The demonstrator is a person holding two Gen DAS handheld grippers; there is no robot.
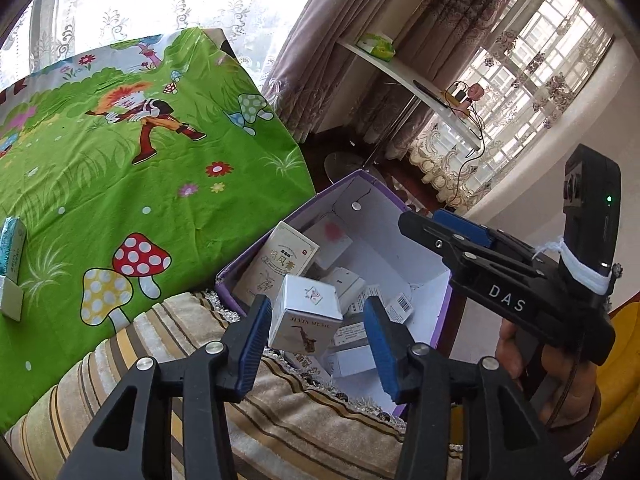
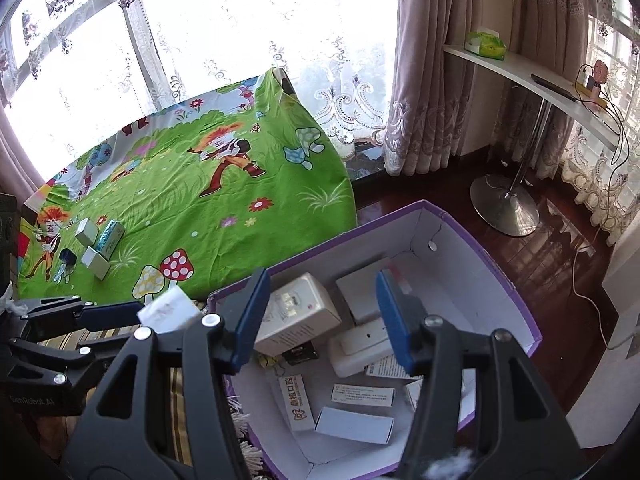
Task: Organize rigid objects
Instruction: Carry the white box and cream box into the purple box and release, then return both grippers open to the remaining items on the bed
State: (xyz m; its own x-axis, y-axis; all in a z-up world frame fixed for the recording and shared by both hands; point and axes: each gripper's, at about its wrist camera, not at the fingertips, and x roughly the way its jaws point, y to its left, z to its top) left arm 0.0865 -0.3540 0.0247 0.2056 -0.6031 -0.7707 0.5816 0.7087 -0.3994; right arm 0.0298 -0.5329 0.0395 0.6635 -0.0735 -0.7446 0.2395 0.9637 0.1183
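Bright room with lace-curtained windows

Daylight poured through the lace curtains (image 2: pixel 224 40); mauve drapes (image 2: pixel 432 64) hung beside a white shelf (image 2: pixel 532 76) on a chrome stand (image 2: pixel 506 200) over the dark wooden floor (image 2: pixel 560 264).

White cube box (image 2: pixel 168 309) blurred in right view; teal carton (image 1: pixel 12 250) cut by left-view edge; box labels illegible.

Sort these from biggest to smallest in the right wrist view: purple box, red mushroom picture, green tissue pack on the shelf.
1. purple box
2. red mushroom picture and green tissue pack look alike; the pack is farther away, so unsure.
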